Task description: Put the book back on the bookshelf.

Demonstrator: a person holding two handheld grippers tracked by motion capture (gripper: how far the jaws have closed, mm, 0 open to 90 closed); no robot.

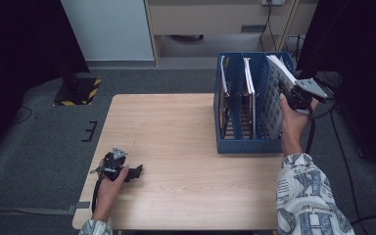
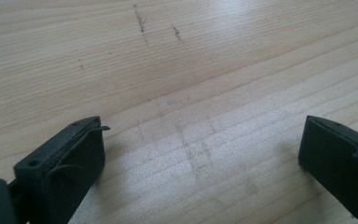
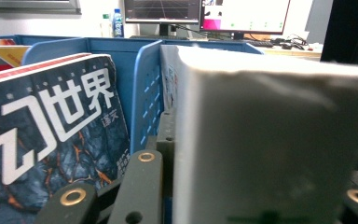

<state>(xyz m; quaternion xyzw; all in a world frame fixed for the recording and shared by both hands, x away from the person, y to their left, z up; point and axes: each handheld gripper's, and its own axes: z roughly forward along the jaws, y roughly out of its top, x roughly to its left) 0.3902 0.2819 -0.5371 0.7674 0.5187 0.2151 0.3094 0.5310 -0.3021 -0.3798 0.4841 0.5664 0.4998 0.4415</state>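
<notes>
A: So the right gripper (image 1: 293, 93) has its jaws clamped on a thick white book (image 3: 270, 140), standing in the rightmost slot of the blue rack (image 1: 247, 144) at the tabletop's (image 1: 176, 147) far right.

B: Going in or coming out?

A: Can't tell. Either way it wants a straight slide along the divider. Left gripper (image 1: 136, 172) rests near-left, jaws wide, empty.

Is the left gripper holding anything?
No: the left gripper has its fingers apart over bare table.
</notes>
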